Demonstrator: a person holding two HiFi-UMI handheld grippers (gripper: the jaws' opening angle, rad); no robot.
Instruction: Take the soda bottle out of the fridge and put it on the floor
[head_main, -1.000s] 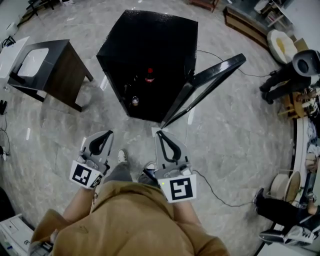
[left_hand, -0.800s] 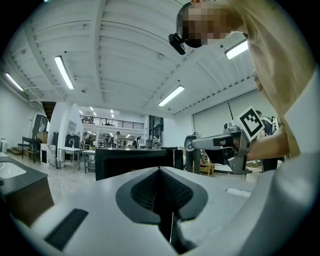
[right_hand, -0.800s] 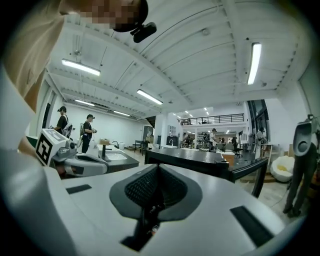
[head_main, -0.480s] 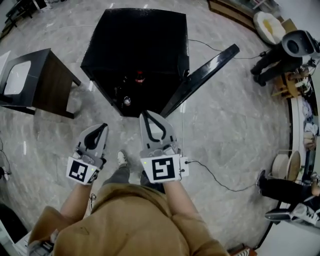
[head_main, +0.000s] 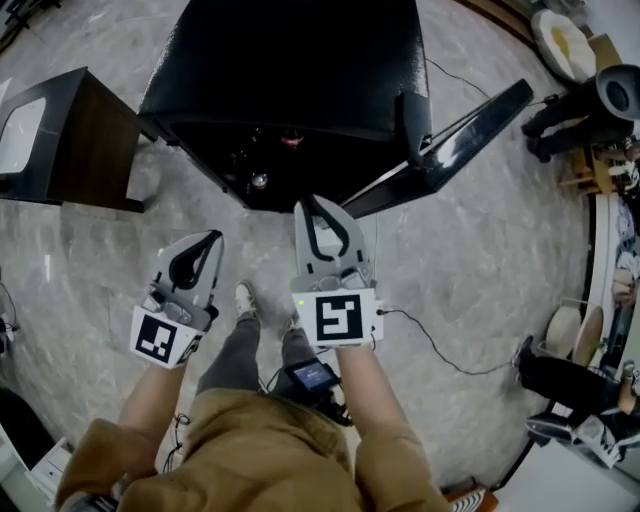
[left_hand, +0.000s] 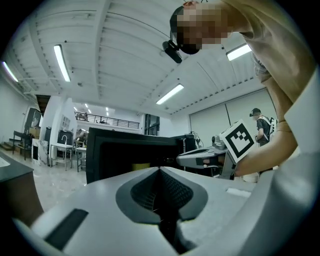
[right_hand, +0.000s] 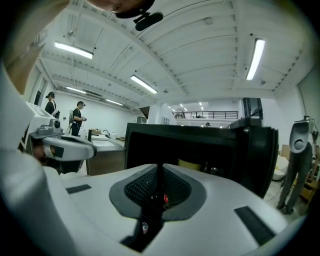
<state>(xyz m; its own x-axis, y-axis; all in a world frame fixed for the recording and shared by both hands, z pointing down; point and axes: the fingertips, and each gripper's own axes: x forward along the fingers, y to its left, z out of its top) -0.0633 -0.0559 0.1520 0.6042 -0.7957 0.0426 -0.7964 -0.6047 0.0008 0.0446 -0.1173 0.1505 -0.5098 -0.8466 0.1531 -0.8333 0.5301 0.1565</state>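
Note:
The black fridge (head_main: 300, 60) stands with its door (head_main: 455, 150) swung open to the right. On its dark inside sits the soda bottle, seen from above as a red cap (head_main: 291, 140), with a silver-topped can (head_main: 259, 181) nearer the front. My right gripper (head_main: 312, 200) is shut and empty, its tip just short of the fridge's front edge. My left gripper (head_main: 214, 237) is also shut and empty, lower left, over the floor. From the right gripper (right_hand: 160, 166) view, the fridge opening (right_hand: 200, 150) lies straight ahead. The left gripper (left_hand: 160, 170) view has the fridge (left_hand: 130, 152) ahead as well.
A dark side table (head_main: 60, 140) stands left of the fridge. A cable (head_main: 440, 355) trails over the marble floor on the right. A black stand (head_main: 590, 110) and benches line the right edge. The person's shoes (head_main: 243, 298) are below the grippers.
Both grippers have moved forward and down toward the open fridge, the right one furthest. The fridge has grown larger in the head view. Both pairs of jaws stay shut.

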